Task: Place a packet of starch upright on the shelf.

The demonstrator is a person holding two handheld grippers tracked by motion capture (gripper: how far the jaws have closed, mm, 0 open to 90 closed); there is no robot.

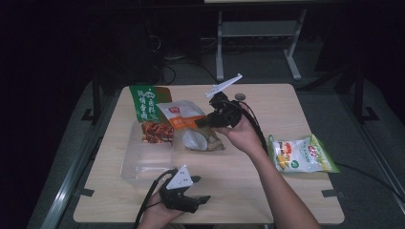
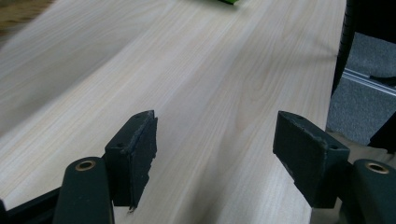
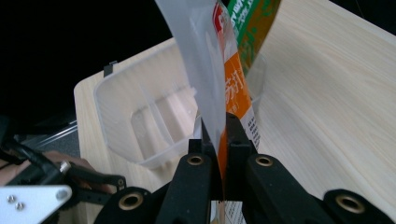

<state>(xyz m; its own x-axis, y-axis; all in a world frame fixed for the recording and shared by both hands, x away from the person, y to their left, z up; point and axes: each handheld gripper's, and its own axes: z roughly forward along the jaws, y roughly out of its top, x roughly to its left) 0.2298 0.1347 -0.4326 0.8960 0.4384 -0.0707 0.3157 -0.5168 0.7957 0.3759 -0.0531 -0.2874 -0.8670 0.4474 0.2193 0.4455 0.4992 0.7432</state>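
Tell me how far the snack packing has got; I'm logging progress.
Looks done: the green packet leans in the clear bin. In hand: the right gripper is clamped on the white-and-orange packet beside the bin. Likely left: the packet at the table's right. The left gripper is open.
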